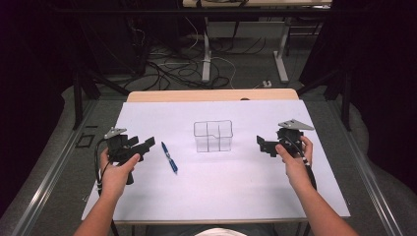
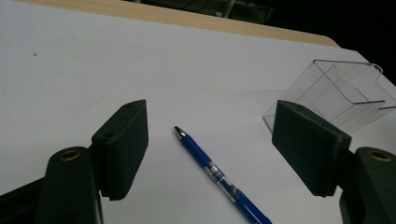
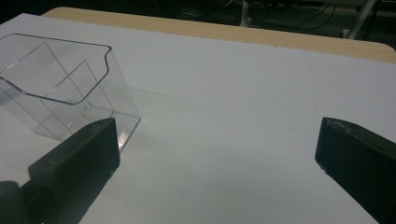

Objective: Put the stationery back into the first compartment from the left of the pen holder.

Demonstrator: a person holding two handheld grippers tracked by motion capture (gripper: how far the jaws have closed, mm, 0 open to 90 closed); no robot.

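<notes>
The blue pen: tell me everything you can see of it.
The pen is slim, with a blue barrel, a clear middle section showing metal inside, and a dark tip. It lies flat on the white table, apart from the clear box, which is to its right in the high view. Nothing touches it; it lies ahead of the left hand-held gripper, between the open jaws.

The blue pen runs off the left gripper view's bottom edge, its rear end unseen.

both gripper jaws apart, empty
</notes>
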